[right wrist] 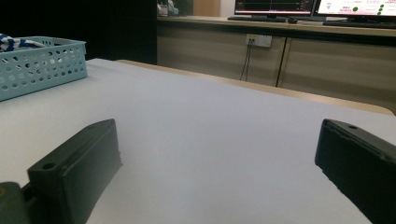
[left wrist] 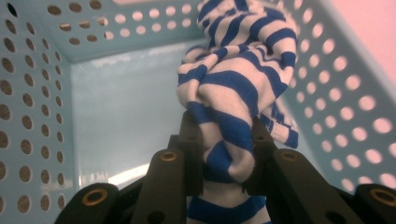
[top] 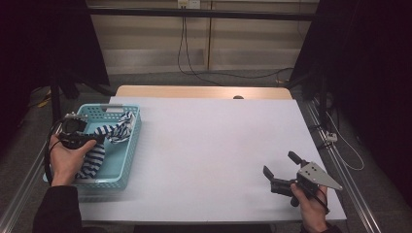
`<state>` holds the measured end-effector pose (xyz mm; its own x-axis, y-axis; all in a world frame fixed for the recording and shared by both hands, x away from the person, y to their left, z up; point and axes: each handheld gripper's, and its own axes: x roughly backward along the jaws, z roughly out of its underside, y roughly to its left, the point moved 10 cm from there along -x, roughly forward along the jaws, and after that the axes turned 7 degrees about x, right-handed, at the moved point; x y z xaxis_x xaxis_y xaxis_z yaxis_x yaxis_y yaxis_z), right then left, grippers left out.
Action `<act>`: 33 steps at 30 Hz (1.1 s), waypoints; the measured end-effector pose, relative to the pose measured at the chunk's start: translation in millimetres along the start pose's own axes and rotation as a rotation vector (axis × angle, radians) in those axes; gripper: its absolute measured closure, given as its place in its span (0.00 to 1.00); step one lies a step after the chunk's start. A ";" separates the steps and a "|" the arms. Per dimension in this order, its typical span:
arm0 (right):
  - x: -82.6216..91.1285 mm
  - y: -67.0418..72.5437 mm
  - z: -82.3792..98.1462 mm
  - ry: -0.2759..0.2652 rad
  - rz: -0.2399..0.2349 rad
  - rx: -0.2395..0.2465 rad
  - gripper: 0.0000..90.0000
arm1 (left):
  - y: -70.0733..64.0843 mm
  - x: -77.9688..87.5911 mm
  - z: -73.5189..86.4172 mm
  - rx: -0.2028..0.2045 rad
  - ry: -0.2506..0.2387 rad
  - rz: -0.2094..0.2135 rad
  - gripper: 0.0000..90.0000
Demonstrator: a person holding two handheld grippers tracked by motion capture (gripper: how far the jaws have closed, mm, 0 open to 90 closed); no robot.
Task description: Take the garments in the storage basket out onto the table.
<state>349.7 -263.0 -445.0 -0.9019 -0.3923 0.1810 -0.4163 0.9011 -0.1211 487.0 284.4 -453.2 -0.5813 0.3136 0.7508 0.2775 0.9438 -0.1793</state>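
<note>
High view: I am holding the left gripper [top: 99, 138] over the light-blue perforated plastic basket [top: 130, 145], which is sitting at the left edge of the white table top [top: 214, 145]. The blue-and-white striped cloth [top: 111, 132] is lying inside that basket, with one end draping toward its far right wall and the other trailing under my left hand [top: 68, 158]. My right hand [top: 311, 206] is resting near the table's front right corner, carrying the right gripper [top: 281, 164] with its grey three-cornered plate on top; this gripper is sitting well apart from the basket and is touching nothing

Left gripper view: I am looking along the two black jaws, which are standing close together and pinching a bunched fold of the striped cloth [left wrist: 233, 107]. The pads are pressing on the fabric from both sides, and the cloth is rising above them as a crumpled column against the basket's perforated right wall [left wrist: 345, 107]. The basket floor is showing bare to the left of the cloth

Right gripper view: I am seeing both jaws spread wide, with bare white table [right wrist: 210, 140] between them and nothing in their grasp. The basket [right wrist: 42, 65] is appearing far off at the upper left, with a bit of striped cloth [right wrist: 14, 43] peeking above its rim
</note>
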 end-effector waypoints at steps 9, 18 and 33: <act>-0.1 -0.4 -0.3 -0.001 0.002 -0.003 0.00 | 2.6 12.4 -3.7 0.024 -0.086 -0.008 0.83; -0.9 0.3 -0.6 -0.002 -0.002 -0.002 0.00 | 0.9 22.3 -10.0 0.030 -0.167 -0.011 0.82; -1.6 0.8 -0.8 -0.003 -0.006 -0.004 0.00 | 6.0 38.9 -19.8 0.062 -0.302 -0.023 0.82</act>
<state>350.9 -261.5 -444.6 -0.8996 -0.3986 0.1786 -0.4216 0.8993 -0.1163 481.2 300.2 -412.5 -0.7903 0.3000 0.5342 0.2197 0.9527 -0.2100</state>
